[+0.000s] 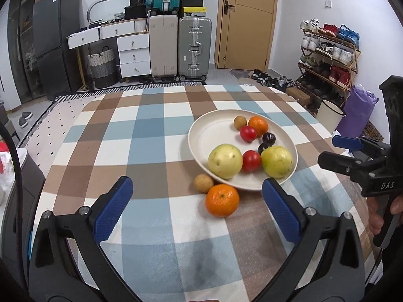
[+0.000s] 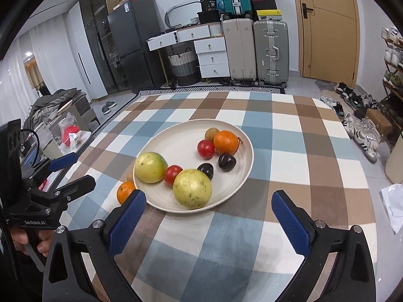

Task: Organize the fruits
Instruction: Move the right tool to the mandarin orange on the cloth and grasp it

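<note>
Risks. The round cream-coloured shallow plate (image 1: 214, 130) is crowded along its near and right portions, and two fruits lie loose on the blue, brown and white checked tablecloth (image 1: 141, 136) just off its near-left rim: a round orange mandarin (image 1: 222, 200) and, beside it on the far side, a small tan longan-like fruit (image 1: 203, 183). Both are round and smooth and would likely roll if a finger strikes them off-centre; the small one sits close against the rim, leaving little room for a pad on that side. A careless approach could also knock the plate and set its contents rolling. The two tools work close together, so a clash is possible.

Grippers. The left gripper (image 1: 196, 209) stands spread wide and empty, near the loose mandarin. The right gripper (image 2: 209, 221) is likewise released, holding nothing, over the near edge of the plate.

Plate contents, largest first: two yellow-green guava-like fruits, one near-left (image 1: 225, 161) and one near-right (image 1: 277, 161); a second orange mandarin (image 1: 258, 125) at the far right; two red cherry tomatoes (image 1: 251, 160) (image 1: 248, 134); two dark purple cherries (image 1: 269, 138) (image 1: 263, 148); one tan longan-like fruit (image 1: 239, 122) at the far side. The plate's far-left portion is bare.
</note>
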A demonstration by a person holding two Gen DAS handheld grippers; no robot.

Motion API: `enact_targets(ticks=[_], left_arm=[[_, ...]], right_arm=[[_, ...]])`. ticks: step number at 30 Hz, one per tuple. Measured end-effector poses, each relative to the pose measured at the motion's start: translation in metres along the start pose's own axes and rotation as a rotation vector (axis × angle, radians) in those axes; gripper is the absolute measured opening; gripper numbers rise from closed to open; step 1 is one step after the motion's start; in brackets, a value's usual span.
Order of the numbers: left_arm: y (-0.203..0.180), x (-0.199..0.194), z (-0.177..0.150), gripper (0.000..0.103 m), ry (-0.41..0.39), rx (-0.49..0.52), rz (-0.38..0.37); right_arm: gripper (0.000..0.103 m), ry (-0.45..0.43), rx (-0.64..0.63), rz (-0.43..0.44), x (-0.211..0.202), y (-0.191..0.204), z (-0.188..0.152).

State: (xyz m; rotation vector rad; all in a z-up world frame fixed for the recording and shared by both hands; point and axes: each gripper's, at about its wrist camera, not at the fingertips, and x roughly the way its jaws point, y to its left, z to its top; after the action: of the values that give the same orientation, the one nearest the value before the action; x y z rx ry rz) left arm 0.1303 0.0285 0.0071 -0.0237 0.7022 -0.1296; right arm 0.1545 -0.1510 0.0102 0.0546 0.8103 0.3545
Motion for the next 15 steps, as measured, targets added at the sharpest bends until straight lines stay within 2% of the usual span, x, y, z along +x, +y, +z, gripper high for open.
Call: enact_targets(ticks=[4,9,15], left_arm=[[0.010,-0.005,-0.010,0.102,0.008,-0.014,0.013],[0.021,-0.004,-0.017,0.102,0.012,-0.045,0.036],[0.032,-0.005,-0.031,0.102,0.035,-0.060,0.047]], right_arm=[[0.102,0.021,0.014,0.006,0.002,0.007,-0.007],[0.102,0.063,0.024,0.082,0.011,0.022,-0.018],[0.101,0.095,-0.011,0.116,0.023,0.045,-0.027]])
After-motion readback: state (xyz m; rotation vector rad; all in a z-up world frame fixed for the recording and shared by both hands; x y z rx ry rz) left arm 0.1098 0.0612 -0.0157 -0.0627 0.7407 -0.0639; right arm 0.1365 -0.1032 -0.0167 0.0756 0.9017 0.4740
